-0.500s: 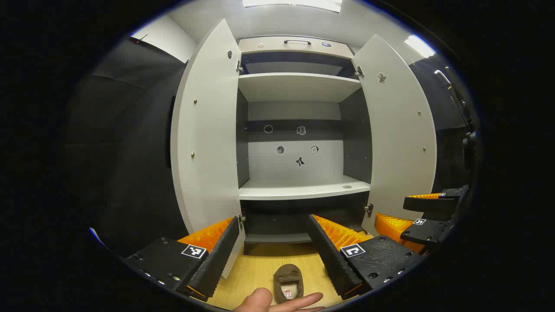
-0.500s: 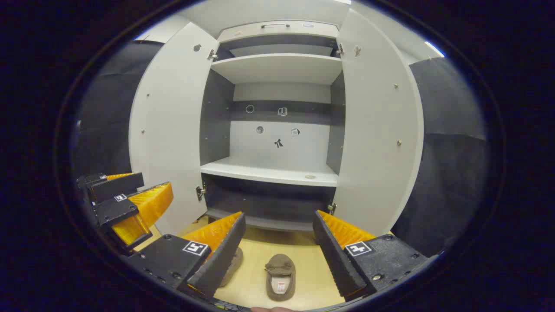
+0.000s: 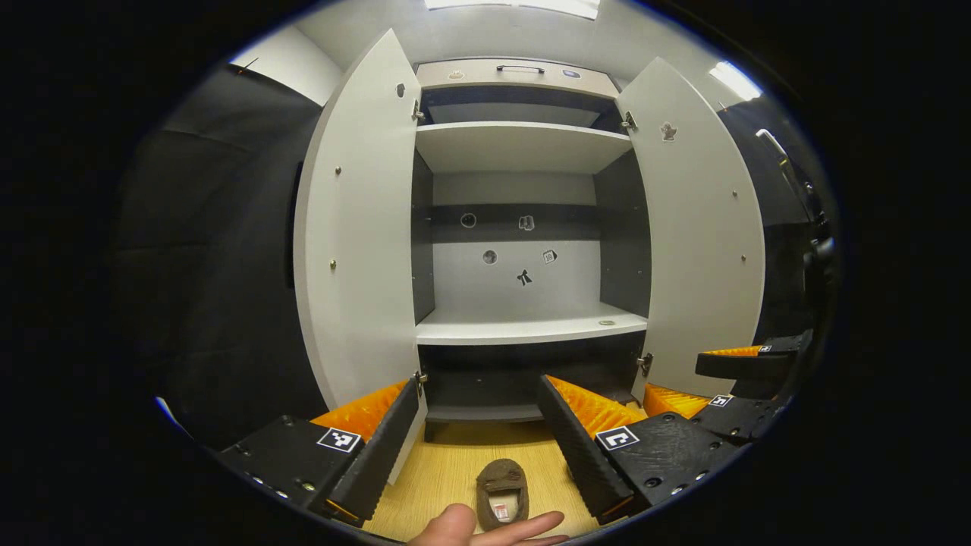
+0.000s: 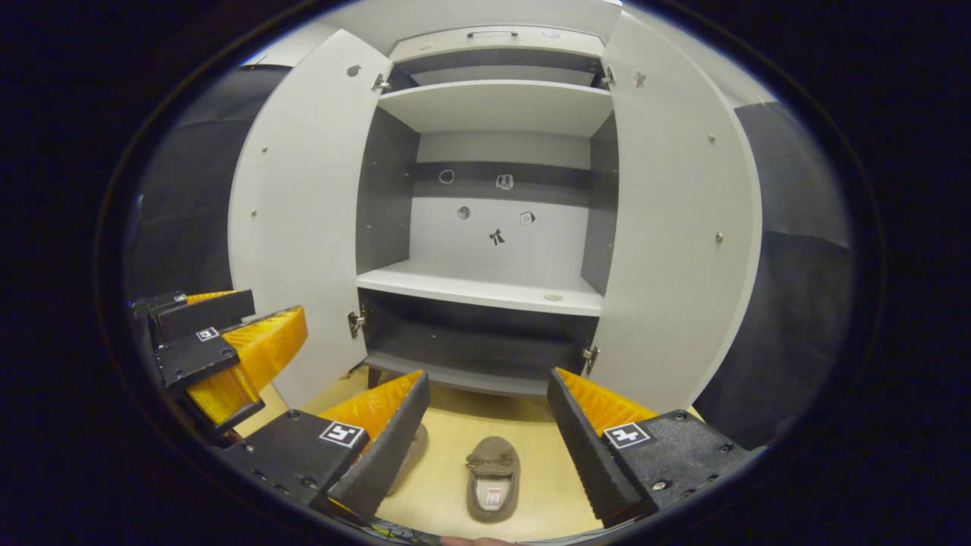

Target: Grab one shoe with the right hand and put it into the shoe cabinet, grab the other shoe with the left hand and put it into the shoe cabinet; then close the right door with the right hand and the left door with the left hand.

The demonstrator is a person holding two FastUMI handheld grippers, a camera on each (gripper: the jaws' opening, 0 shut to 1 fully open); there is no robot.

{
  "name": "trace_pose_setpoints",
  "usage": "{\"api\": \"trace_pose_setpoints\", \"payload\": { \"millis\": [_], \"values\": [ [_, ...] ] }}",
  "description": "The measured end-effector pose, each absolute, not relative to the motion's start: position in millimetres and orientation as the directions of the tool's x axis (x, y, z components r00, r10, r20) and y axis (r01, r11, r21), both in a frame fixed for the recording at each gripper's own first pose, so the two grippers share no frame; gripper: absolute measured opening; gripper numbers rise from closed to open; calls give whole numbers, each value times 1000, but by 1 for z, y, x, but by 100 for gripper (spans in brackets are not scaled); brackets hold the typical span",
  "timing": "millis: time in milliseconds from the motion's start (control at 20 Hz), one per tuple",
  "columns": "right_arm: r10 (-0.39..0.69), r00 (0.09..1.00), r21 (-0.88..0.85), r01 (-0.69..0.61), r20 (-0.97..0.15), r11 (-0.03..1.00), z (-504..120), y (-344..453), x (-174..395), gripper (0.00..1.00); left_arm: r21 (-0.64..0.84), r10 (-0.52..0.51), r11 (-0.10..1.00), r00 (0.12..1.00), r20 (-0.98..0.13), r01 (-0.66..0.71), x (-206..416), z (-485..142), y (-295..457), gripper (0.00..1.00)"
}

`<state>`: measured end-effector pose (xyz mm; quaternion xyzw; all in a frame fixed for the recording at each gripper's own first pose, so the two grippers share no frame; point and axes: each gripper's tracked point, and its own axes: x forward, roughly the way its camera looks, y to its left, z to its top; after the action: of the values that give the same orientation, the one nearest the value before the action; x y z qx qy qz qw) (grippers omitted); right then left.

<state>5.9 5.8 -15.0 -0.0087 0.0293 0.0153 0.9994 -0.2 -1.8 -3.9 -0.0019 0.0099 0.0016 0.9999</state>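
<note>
Both my grippers, left (image 3: 478,425) and right (image 4: 489,413), hang with fingers spread wide and holding nothing, facing the cabinet (image 4: 485,292) with both doors open, one shoe (image 4: 493,478) on the floor (image 4: 447,485) between my right fingers, the other (image 4: 410,459) just left of it.

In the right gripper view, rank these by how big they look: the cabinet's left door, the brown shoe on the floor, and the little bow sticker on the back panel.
Largest to smallest as they appear:
1. Left door
2. Brown shoe, though it lies nearer the camera than the door, which inflates it
3. Bow sticker
</note>
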Motion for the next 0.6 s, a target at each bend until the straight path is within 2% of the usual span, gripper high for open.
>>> {"api": "trace_pose_setpoints", "payload": {
  "millis": [100,150,200,350,450,600],
  "values": [
    [32,997,-12,-33,-67,999,-16,5,5,100,-2,8,1000,1000,-14,-8,-3,-2,-1,96],
    [36,997,-9,-36,-68,999,-16,6,5,99,0,12,1000,1000,-14,-12,-4,-1,-1,100],
    [40,997,-10,-40,-69,999,-18,7,3,100,2,17,1000,1000,-13,-17,-5,-1,0,96],
    [65,994,-36,-69,-92,997,-32,12,4,99,-11,33,999,999,-24,-33,-12,-5,4,96],
    [70,992,-107,-81,-105,991,-59,13,10,100,-13,32,999,999,-38,-33,-17,-9,3,96],
    [107,971,-177,-146,-216,973,-125,21,10,100,11,32,999,997,-73,-32,-27,-20,3,96]
  ]
}}
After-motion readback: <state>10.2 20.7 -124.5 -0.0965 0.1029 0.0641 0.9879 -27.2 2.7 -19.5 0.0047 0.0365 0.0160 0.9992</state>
